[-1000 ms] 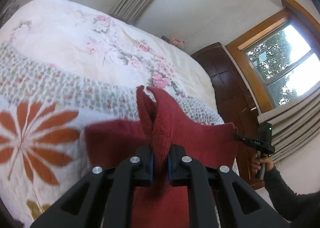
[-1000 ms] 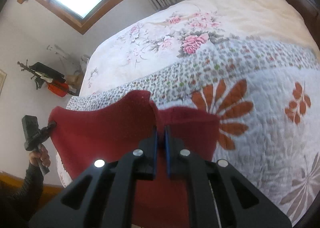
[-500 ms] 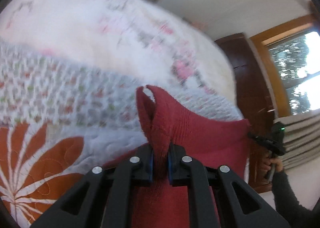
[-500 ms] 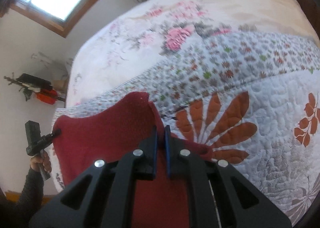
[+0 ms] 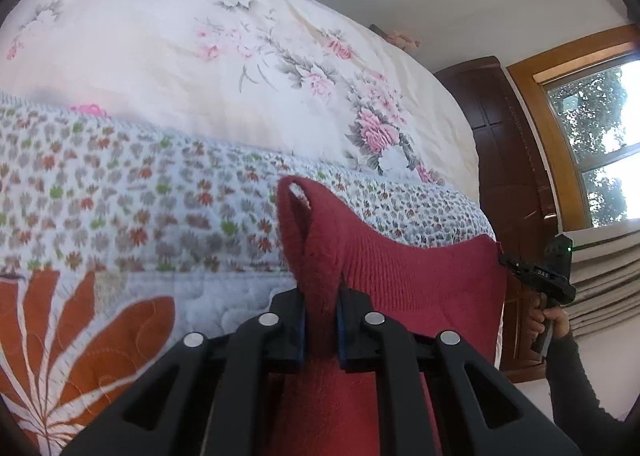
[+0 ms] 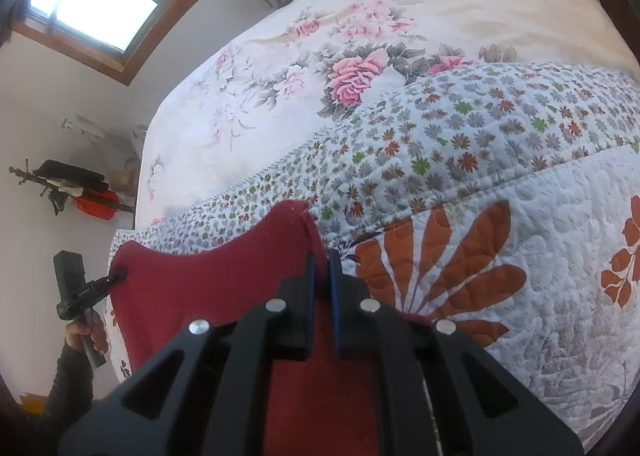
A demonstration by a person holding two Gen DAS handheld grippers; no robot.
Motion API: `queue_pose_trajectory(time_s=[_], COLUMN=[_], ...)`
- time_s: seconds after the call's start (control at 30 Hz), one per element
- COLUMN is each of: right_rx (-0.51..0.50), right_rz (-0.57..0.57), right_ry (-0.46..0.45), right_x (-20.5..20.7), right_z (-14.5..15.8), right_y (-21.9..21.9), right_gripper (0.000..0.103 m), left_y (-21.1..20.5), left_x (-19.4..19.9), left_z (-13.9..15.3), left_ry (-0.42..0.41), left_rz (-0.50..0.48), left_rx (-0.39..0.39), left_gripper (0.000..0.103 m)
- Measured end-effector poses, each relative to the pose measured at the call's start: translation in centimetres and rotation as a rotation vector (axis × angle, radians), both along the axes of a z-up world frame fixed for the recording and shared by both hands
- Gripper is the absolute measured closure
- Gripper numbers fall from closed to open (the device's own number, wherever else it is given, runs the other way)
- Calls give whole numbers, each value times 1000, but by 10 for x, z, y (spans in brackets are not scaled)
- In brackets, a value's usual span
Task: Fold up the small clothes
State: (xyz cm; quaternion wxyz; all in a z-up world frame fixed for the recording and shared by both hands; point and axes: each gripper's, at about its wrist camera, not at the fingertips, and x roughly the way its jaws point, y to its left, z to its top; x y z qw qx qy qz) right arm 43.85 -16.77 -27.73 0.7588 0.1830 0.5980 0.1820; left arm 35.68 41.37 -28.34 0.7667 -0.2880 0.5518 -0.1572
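Gripper on my left (image 5: pixel 320 310) is clamped on one top corner of the dark red knitted garment (image 5: pixel 408 276), with a thick bunch of the cloth squeezed between its blue-lined fingers (image 5: pixel 298 330) and a loop of the hem standing up above them. From that corner the garment stretches taut to my right, held up in the air in front of the bed (image 5: pixel 200 56), and hangs down below both views. Behind it lies a quilted coverlet (image 5: pixel 120 216) with small scattered flowers and large orange petal shapes, and beyond that a cream bedspread printed with pink roses. At the far end of the cloth, my right gripper (image 6: pixel 322 260) pinches the other top corner, its fingers (image 6: pixel 308 296) drawn close with only a thin edge of the fabric between them. In the left wrist view that gripper shows small at the right, gripped by my right hand (image 5: pixel 548 326) in a dark sleeve, in front of a dark wooden headboard (image 5: pixel 504 160) and a wood-framed window (image 5: pixel 592 128) with pleated curtains. In the right wrist view my left hand (image 6: pixel 86 336) is seen at the left, with a coat stand (image 6: pixel 60 188) against the white wall behind it.
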Motion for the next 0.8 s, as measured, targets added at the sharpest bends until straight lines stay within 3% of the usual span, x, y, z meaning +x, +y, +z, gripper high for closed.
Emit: queue_pose_trajectory(time_s=[0.23,0.3,0.33,0.43,0.5,0.6,0.73,0.8], right_rx=[-28,-1,15,35,69,61,39,6], right_rz=[-33,-47,-52,-45,-48,-39,-11,6], right_ry=[63,94,93,47,25,9,23,27], right_x=[4,-1,-5,-25,-47,-78,-101,-105], right_z=[-33,-43,-42,-26,-14,-6,-10,-13], right_y=[-3,-7,-9,-17,-28,-37,-34,-29], right_gripper=[97,89,87,71,65,64,64,64], left_y=[-3,0,2,6,4,-13,-40,-46], left_x=[4,-3,-6,-25,-45,-84,-129,-143], left_z=[-36,-41,-39,-11,16,39,34,24], left_ry=[100,122,121,59,-13,-64,-44,-20], left_rz=[22,45,54,75,57,-3,-54,-54], left_rx=[29,13,8,59,87,92,199,206], left_gripper=[90,84,80,51,48,45,45,45])
